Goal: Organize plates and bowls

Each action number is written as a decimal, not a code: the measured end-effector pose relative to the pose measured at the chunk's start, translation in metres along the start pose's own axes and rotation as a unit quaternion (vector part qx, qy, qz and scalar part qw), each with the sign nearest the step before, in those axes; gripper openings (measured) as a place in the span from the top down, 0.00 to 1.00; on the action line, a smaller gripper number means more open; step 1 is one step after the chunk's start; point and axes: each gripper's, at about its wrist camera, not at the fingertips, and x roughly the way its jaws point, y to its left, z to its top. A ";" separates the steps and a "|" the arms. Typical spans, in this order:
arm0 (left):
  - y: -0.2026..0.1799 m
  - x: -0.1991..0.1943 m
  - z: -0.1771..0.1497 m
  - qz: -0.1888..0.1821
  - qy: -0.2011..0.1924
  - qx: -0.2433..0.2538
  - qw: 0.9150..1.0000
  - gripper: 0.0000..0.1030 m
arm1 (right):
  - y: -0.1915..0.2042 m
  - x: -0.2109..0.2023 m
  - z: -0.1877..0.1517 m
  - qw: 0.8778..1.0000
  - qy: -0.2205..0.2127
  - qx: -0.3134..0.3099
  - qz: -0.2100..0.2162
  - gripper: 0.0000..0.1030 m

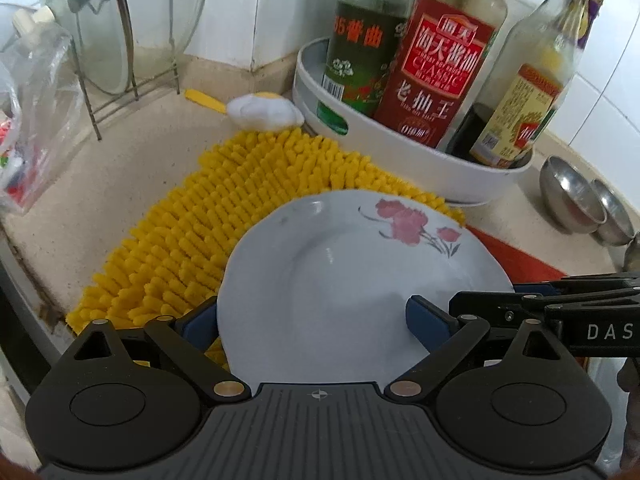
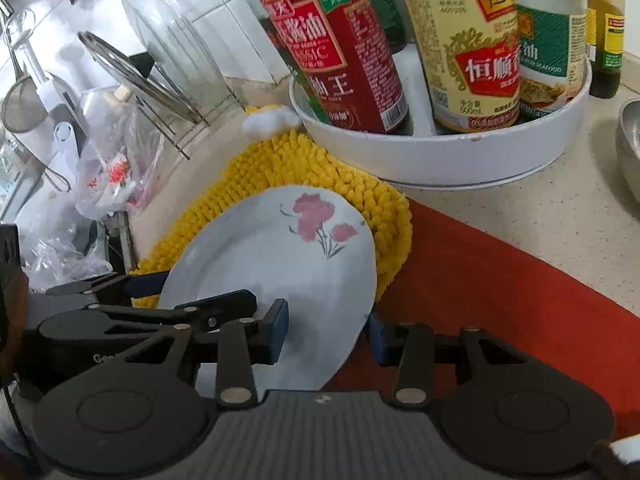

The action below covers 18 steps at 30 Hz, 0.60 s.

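A white plate with a pink flower print (image 1: 352, 280) lies over the yellow chenille mat (image 1: 224, 208). My left gripper (image 1: 312, 320) straddles the plate's near rim, one blue pad outside the left edge, the other on the plate's face; whether it clamps is unclear. My right gripper (image 2: 326, 330) straddles the plate's right rim (image 2: 280, 264), left pad on the face, right pad just outside the edge. Each gripper shows in the other's view. Steel bowls (image 1: 576, 200) sit at the right.
A white round tray (image 1: 420, 160) of sauce bottles (image 1: 436, 60) stands behind the mat. A wire rack with glass lids (image 1: 104, 32) is at the back left, with plastic bags (image 1: 32, 120) beside it. A red cloth (image 2: 500, 280) lies at the right.
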 end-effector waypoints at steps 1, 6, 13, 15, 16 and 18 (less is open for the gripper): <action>-0.001 -0.002 0.000 -0.001 -0.004 0.000 1.000 0.05 | 0.000 -0.003 0.000 1.000 -0.004 0.000 0.000 0.62; -0.009 -0.010 0.001 -0.001 -0.017 0.011 1.000 0.05 | 0.001 -0.015 0.000 1.000 -0.018 -0.009 -0.004 0.62; -0.023 -0.016 -0.003 -0.014 -0.024 0.025 0.999 0.05 | -0.004 -0.032 -0.008 0.999 -0.033 -0.005 -0.014 0.62; -0.029 -0.019 -0.004 -0.016 -0.028 0.033 0.999 0.05 | -0.006 -0.038 -0.011 0.999 -0.038 -0.002 -0.017 0.62; -0.032 -0.021 -0.004 -0.018 -0.030 0.037 0.999 0.05 | -0.007 -0.042 -0.013 0.999 -0.040 0.000 -0.018 0.62; -0.038 -0.022 -0.005 -0.023 -0.032 0.044 0.998 0.05 | -0.010 -0.048 -0.017 0.999 -0.045 0.003 -0.023 0.62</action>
